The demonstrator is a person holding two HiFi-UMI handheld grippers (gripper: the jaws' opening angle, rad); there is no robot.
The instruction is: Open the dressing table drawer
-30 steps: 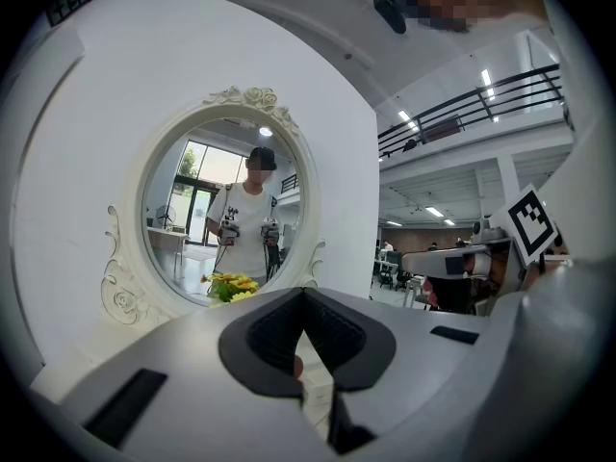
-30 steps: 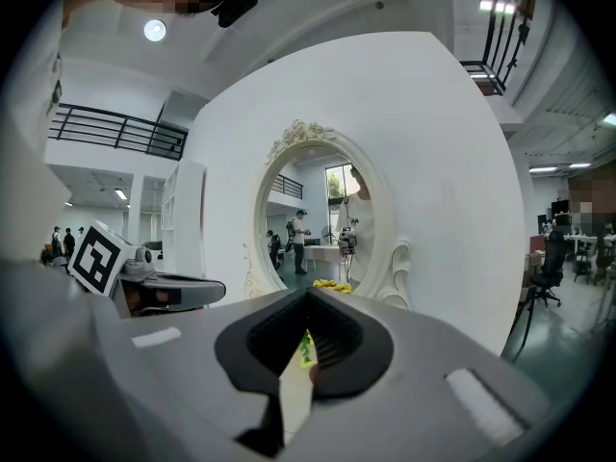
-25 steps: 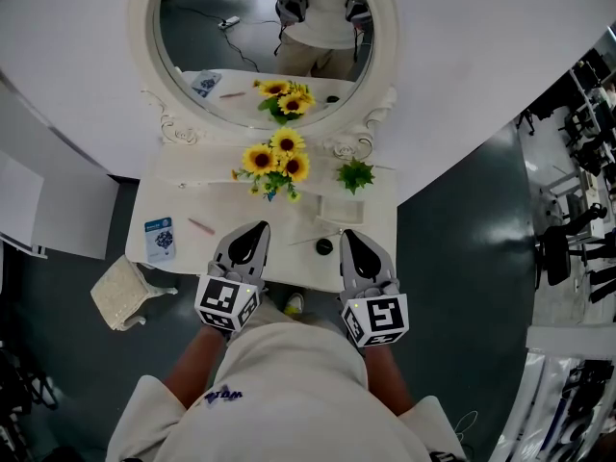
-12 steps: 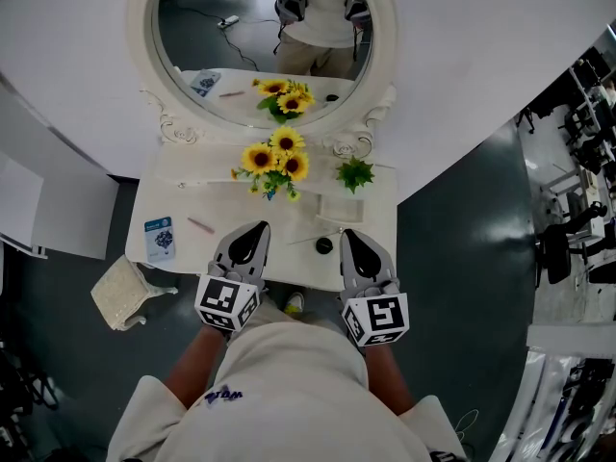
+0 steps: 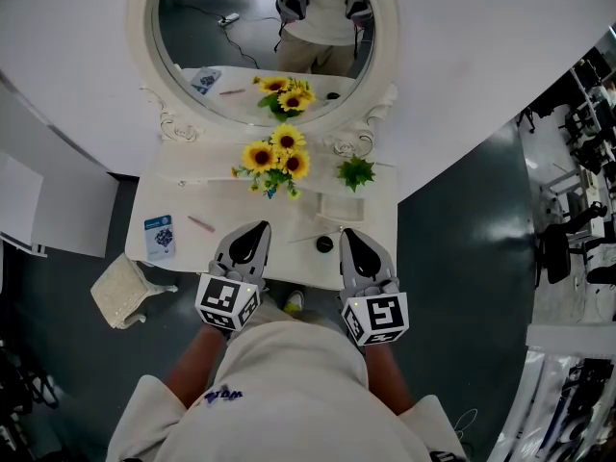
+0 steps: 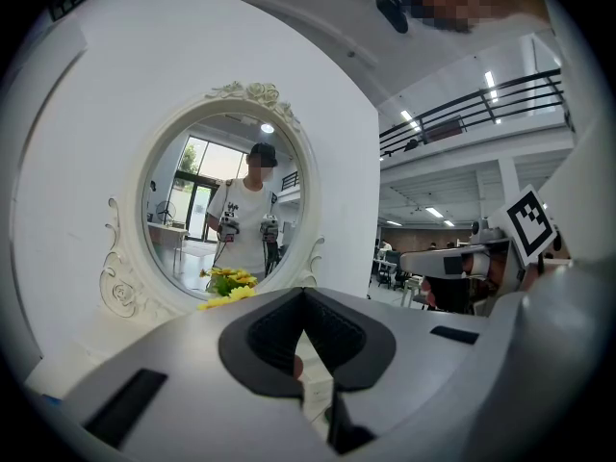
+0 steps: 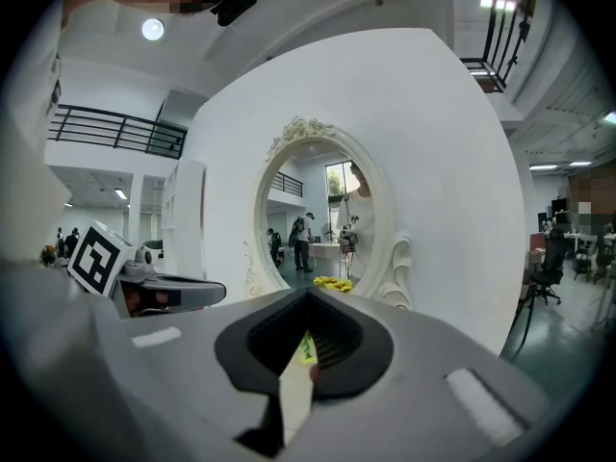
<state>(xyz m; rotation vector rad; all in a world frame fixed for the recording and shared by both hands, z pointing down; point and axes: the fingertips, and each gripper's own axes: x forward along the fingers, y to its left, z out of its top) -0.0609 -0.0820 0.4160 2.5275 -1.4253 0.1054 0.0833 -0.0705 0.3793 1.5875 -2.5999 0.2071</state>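
Note:
A white dressing table [image 5: 159, 195] stands against a white wall, with an oval mirror [image 5: 197, 41] above it. Its front, where a drawer would be, is hidden below the tabletop and behind my grippers. My left gripper [image 5: 254, 231] hovers over the table's front edge, shut with nothing in it. My right gripper [image 5: 348, 235] is beside it, also shut and empty. In the left gripper view the mirror [image 6: 226, 210] shows the person's reflection past the shut left gripper [image 6: 304, 296]. In the right gripper view the mirror [image 7: 318, 215] lies beyond the shut right gripper [image 7: 308, 298].
On the tabletop stand sunflowers [image 5: 274, 162], a small green plant [image 5: 355, 173], a blue-and-white packet [image 5: 160, 238], a pink stick [image 5: 200, 225], a small black round thing [image 5: 324, 244] and a pale flat box [image 5: 341, 208]. A cushioned stool [image 5: 122, 292] sits at the left of the table.

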